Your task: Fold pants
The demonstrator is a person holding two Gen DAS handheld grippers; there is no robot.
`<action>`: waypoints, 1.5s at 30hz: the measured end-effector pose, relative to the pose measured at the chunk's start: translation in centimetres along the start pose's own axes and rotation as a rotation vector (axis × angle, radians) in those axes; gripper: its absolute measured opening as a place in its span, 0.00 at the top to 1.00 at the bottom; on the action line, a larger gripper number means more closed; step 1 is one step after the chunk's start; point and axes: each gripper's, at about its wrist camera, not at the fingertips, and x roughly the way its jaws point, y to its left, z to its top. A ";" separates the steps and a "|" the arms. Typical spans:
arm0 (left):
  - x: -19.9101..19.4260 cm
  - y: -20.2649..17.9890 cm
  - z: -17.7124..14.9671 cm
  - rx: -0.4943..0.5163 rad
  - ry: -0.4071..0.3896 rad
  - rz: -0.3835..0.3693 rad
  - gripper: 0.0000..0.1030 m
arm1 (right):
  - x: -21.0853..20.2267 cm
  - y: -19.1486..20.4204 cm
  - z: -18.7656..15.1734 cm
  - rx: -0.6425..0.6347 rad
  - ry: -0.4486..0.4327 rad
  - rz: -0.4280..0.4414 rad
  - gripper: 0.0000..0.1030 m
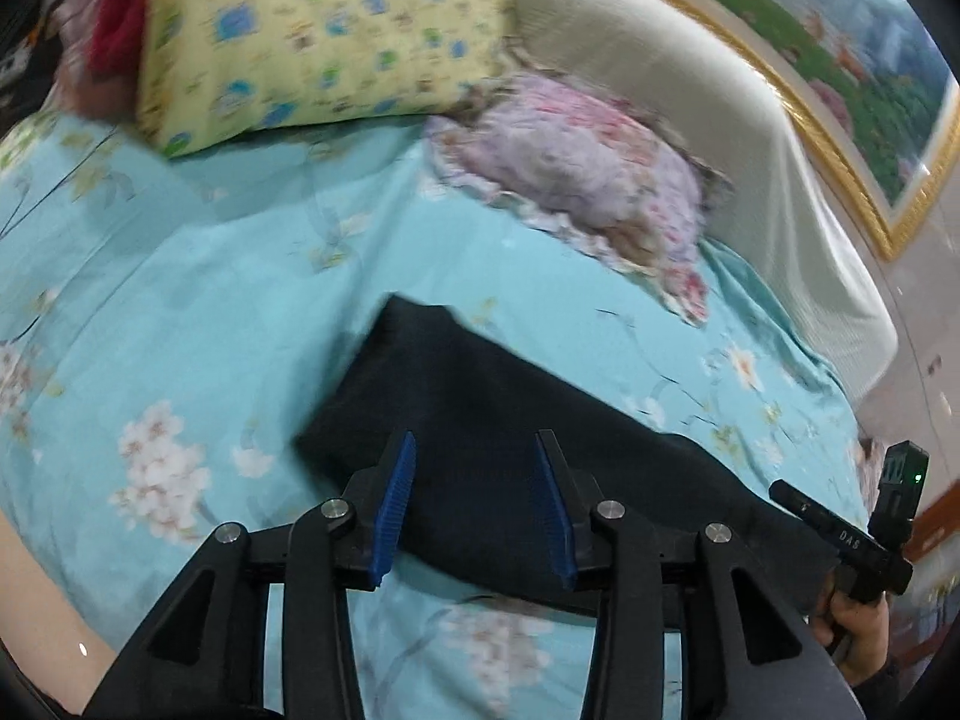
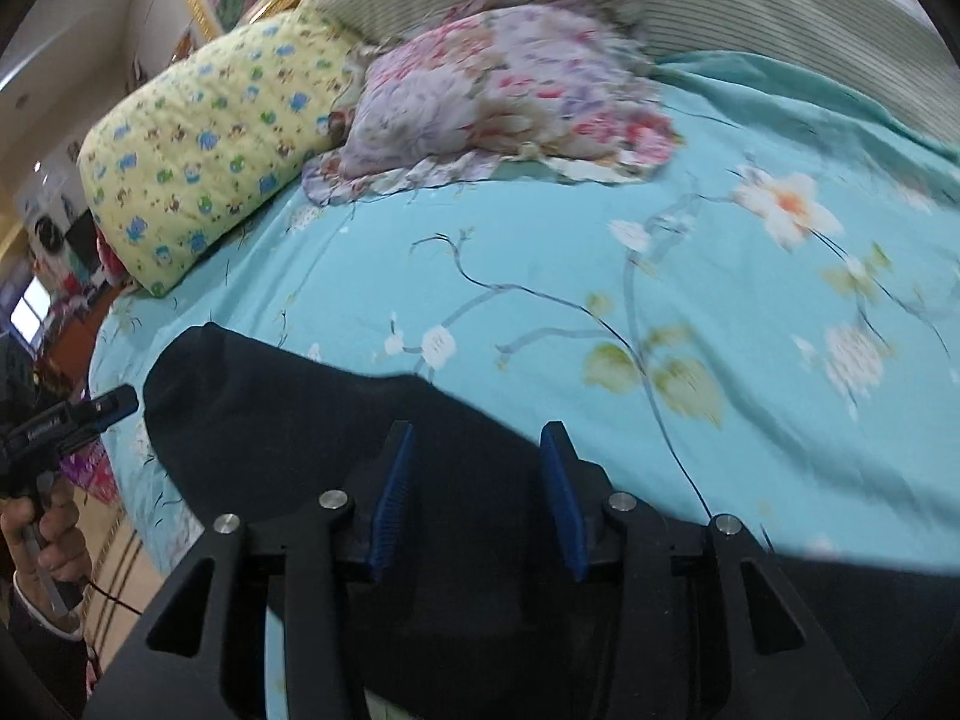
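Bedroom scene: a bed is covered by a turquoise flowered sheet (image 1: 180, 276), seen in both wrist views. Dark pants (image 1: 480, 420) are laid flat on the sheet near the bed's front edge, folded into a long band running across both views. At the head of the bed a yellow patterned pillow (image 1: 312, 30) is propped, with a pink and purple flowered pillow (image 1: 576, 168) just beside it and touching it. A striped pale headboard (image 2: 750, 6) is seen behind the pillows, and a gold-framed picture (image 1: 840, 78) is hung on the wall above it.

The left gripper (image 1: 474, 501) is held over the pants, jaws apart, blue pads clear of the cloth, nothing pinched between them. The right gripper (image 2: 477, 501) is likewise held above the other end of the pants, jaws parted, nothing gripped. Whether either gripper's fingertips brush the fabric cannot be told.

In the left wrist view the right gripper is glimpsed at the far right edge, held by a hand (image 1: 858, 618). In the right wrist view the left gripper is glimpsed at the far left, held by the other hand (image 2: 48, 534). Both views are motion-blurred.
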 end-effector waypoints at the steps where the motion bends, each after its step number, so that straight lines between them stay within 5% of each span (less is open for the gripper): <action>1: 0.1 -0.8 0.0 0.014 0.006 -0.013 0.60 | -0.7 -0.4 -0.6 0.014 -0.007 -0.002 0.56; 26: 7.0 -21.9 -6.5 0.358 0.277 -0.281 0.43 | -15.2 -10.8 -13.1 0.381 -0.167 -0.180 0.56; 31: 8.4 -26.3 -7.8 0.440 0.331 -0.332 0.41 | -18.0 -13.6 -15.4 0.498 -0.216 -0.237 0.50; 45: 12.0 -35.8 -9.7 0.630 0.423 -0.401 0.36 | -18.4 -19.7 -16.7 0.737 -0.284 -0.195 0.45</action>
